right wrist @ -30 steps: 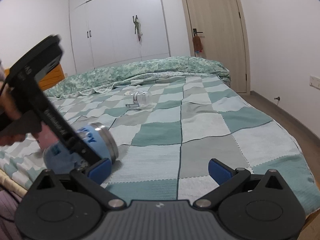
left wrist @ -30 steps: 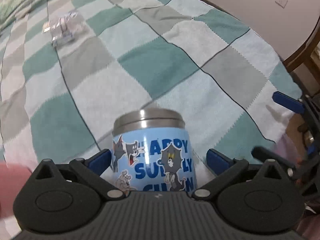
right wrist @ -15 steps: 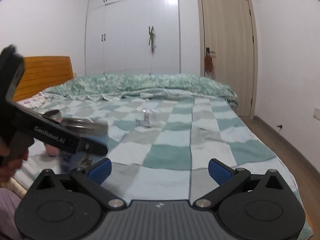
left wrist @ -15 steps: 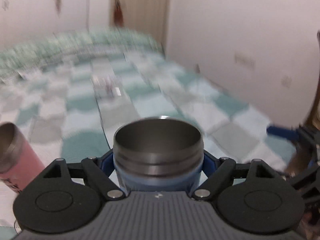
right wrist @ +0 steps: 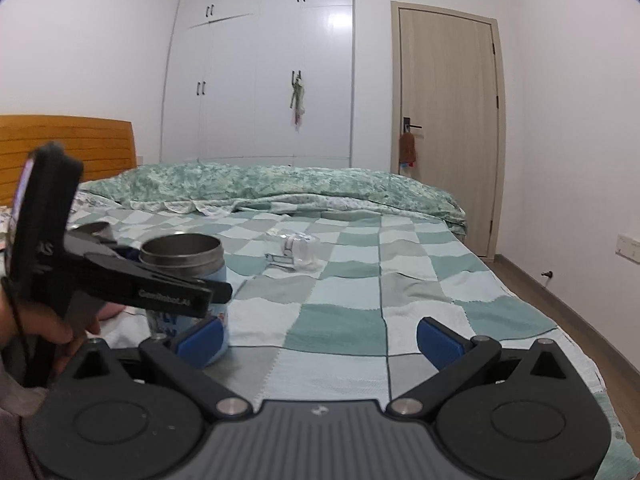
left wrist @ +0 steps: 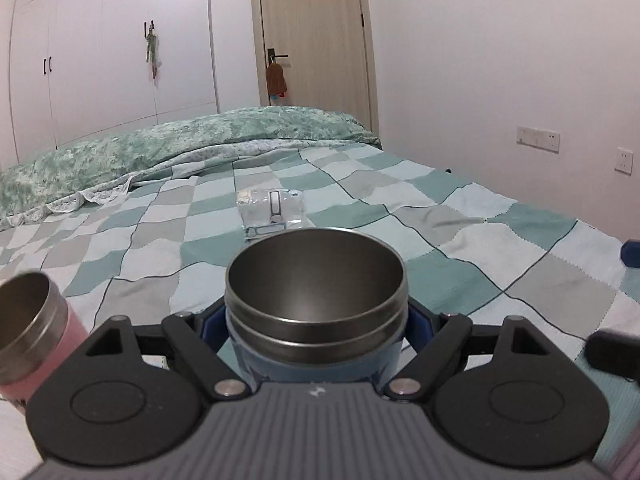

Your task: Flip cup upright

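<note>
A blue cartoon-printed cup (left wrist: 316, 344) with a steel rim stands upright, mouth up, on the checked bedspread (left wrist: 460, 240). My left gripper (left wrist: 316, 320) is shut on its sides just below the rim. In the right wrist view the cup (right wrist: 188, 280) stands at the left with the left gripper's arm across it. My right gripper (right wrist: 320, 336) is open and empty, to the right of the cup and a little above the bed (right wrist: 400, 292).
A pink cup (left wrist: 32, 328) with a steel rim sits at the left, tilted. A clear glass object (left wrist: 272, 210) lies on the bedspread farther away, also in the right wrist view (right wrist: 296, 252). A rolled green quilt (right wrist: 280, 188) lies across the far side; wall and door stand right.
The left gripper closed on the blue cup, which lay on its side, and turned it mouth up. The right gripper tilted up and stayed open.
</note>
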`<state>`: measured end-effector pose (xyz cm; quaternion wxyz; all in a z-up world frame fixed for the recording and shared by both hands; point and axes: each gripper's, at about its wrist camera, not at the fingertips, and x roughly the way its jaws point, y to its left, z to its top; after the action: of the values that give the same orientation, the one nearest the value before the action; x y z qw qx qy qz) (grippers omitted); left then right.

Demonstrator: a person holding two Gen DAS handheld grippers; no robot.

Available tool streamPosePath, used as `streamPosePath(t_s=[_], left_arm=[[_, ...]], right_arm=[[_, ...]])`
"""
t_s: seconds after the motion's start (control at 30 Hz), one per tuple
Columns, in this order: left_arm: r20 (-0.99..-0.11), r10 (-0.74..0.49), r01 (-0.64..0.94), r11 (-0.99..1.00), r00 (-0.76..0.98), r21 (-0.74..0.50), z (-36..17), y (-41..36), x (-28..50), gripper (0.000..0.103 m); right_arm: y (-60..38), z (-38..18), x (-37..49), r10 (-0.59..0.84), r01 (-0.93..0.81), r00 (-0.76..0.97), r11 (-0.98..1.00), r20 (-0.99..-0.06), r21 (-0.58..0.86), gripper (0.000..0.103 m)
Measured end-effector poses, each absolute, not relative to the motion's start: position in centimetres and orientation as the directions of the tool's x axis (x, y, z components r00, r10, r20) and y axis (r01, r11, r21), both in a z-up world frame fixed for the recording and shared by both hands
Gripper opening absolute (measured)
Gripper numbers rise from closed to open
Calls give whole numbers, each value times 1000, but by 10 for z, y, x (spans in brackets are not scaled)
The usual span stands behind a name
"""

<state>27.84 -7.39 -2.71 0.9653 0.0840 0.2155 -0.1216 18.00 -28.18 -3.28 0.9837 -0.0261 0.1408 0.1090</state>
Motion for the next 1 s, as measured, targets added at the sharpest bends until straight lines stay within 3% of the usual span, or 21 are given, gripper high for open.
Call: streamPosePath(t_s=[0.13, 0.17, 0.2, 0.3, 0.57, 0.73, 1.0], left_arm=[[-425, -201, 274, 955, 883, 117, -26, -76, 272, 87], [-418, -214, 278, 956, 883, 96, -24, -73, 268, 90], [-404, -228, 278, 958, 886, 70, -23, -68, 263, 103], [-321, -254, 275, 961, 912, 20, -8, -55, 227, 103], [-128, -148, 149, 989, 981, -3, 28, -25, 91, 103], [-120, -133, 126, 990, 984, -66, 34, -9, 23, 103], [-99, -89, 85, 995, 991, -46, 15, -6, -18, 103]], right_arm=[[-284, -32, 180, 196, -209, 941, 978, -275, -19, 103], [-284, -31, 178, 197, -209, 943, 978, -267, -17, 103], [-285, -29, 175, 197, -209, 945, 978, -262, -17, 103], [-283, -20, 161, 205, -215, 949, 976, -240, -18, 103], [-272, 7, 79, 236, -242, 960, 970, -152, -19, 103], [-269, 11, 22, 228, -227, 966, 974, -123, 17, 103], [-270, 1, -10, 197, -196, 975, 980, -99, 22, 103]])
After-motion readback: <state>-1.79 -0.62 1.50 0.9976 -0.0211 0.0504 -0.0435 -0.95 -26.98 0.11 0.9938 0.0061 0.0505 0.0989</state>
